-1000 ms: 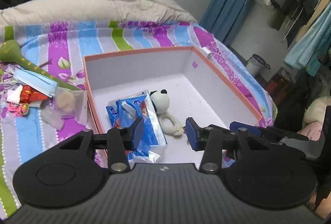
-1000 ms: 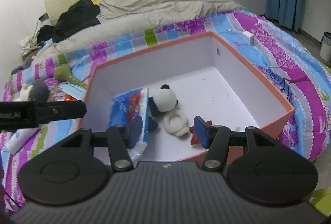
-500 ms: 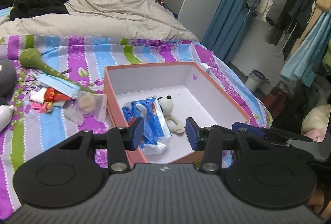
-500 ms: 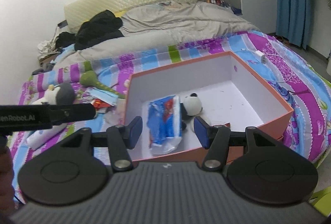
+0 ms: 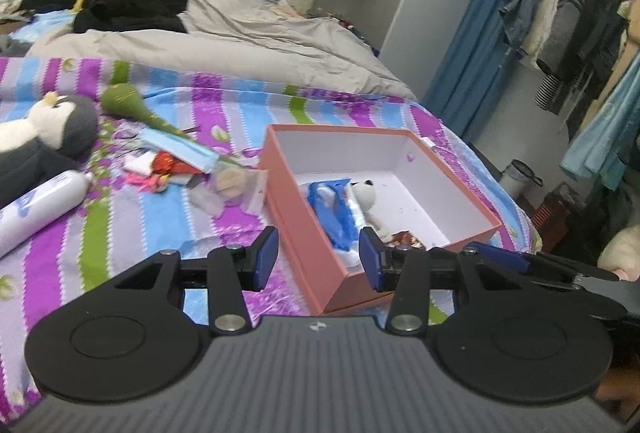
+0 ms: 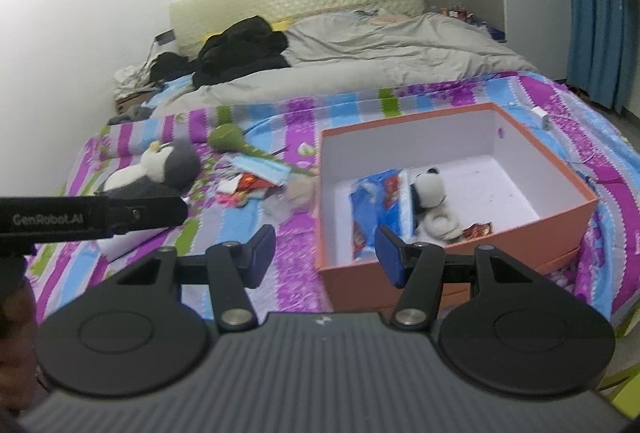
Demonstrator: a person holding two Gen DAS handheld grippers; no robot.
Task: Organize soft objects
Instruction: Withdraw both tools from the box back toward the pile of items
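Observation:
An orange box (image 5: 296, 233) (image 6: 452, 261) with a white inside sits on the striped bedspread. In it lie a blue tissue pack (image 5: 334, 213) (image 6: 380, 205), a small panda plush (image 5: 366, 197) (image 6: 430, 191) and a red wrapper (image 6: 476, 231). Left of the box lie a grey penguin plush (image 5: 44, 137) (image 6: 160, 169), a green soft toy (image 5: 132, 105) (image 6: 232, 139), a blue face mask (image 5: 180, 151) (image 6: 260, 167) and small bags. My left gripper (image 5: 318, 259) and my right gripper (image 6: 326, 249) are both open and empty, held back above the box's near edge.
A white bottle (image 5: 36, 209) lies at the left. A grey duvet (image 5: 224, 45) and black clothes (image 5: 132, 5) cover the far bed. Blue curtains (image 5: 472, 45), hanging clothes (image 5: 572, 17) and a bin (image 5: 520, 177) stand right of the bed.
Both grippers have pulled back and up from over the box, so more of the bed and the penguin plush come into view. Both stay open.

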